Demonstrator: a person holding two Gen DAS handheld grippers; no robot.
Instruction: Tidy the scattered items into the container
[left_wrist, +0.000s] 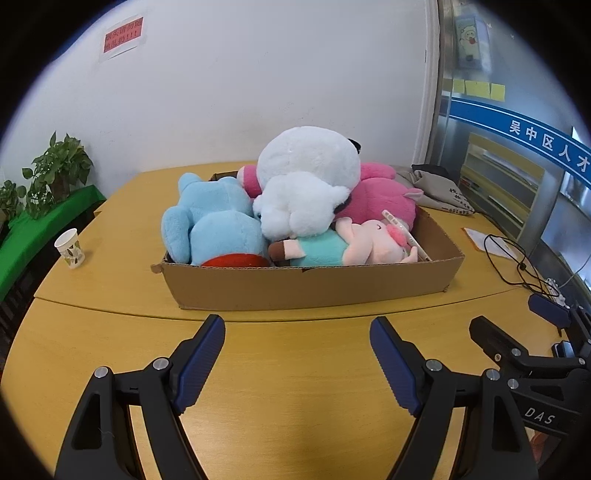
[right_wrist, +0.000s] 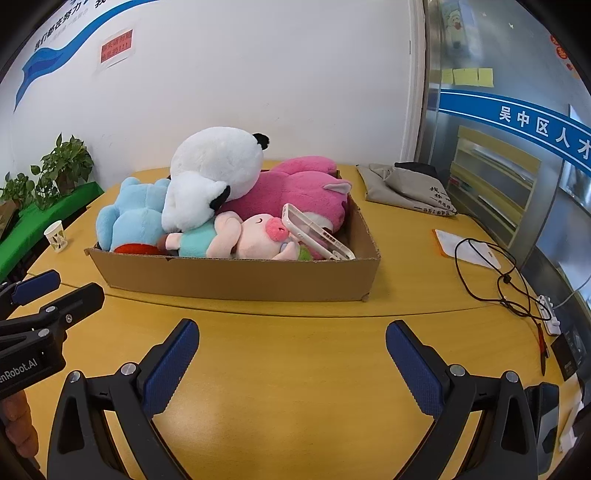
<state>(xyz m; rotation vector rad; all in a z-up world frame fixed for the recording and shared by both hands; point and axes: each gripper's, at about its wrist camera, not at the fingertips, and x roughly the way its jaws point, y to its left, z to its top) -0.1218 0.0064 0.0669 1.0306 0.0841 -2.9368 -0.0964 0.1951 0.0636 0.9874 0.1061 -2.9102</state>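
Two grippers nearest, both low over the bare yellow table (left_wrist: 295, 369): left gripper (left_wrist: 297, 360) with fingers wide apart, holding nothing; right gripper (right_wrist: 291, 363) spread wide too, also holding nothing. Farther back, cardboard box (right_wrist: 236, 280) packed full: blue plush (left_wrist: 218, 221) on the left, white panda (right_wrist: 214, 170) piled on top, pink bear (right_wrist: 303, 192) behind, small pig doll (right_wrist: 255, 236) in front, clear phone case (right_wrist: 317, 232) leaning at the right. Looks nearly done (no toys left loose on the table). Off to the side: paper cup (left_wrist: 71, 248), grey bag (right_wrist: 406, 184), black cable (right_wrist: 491, 273), maybe not part of the job. Something red (left_wrist: 236, 260) half hidden under the blue plush, hard to name.
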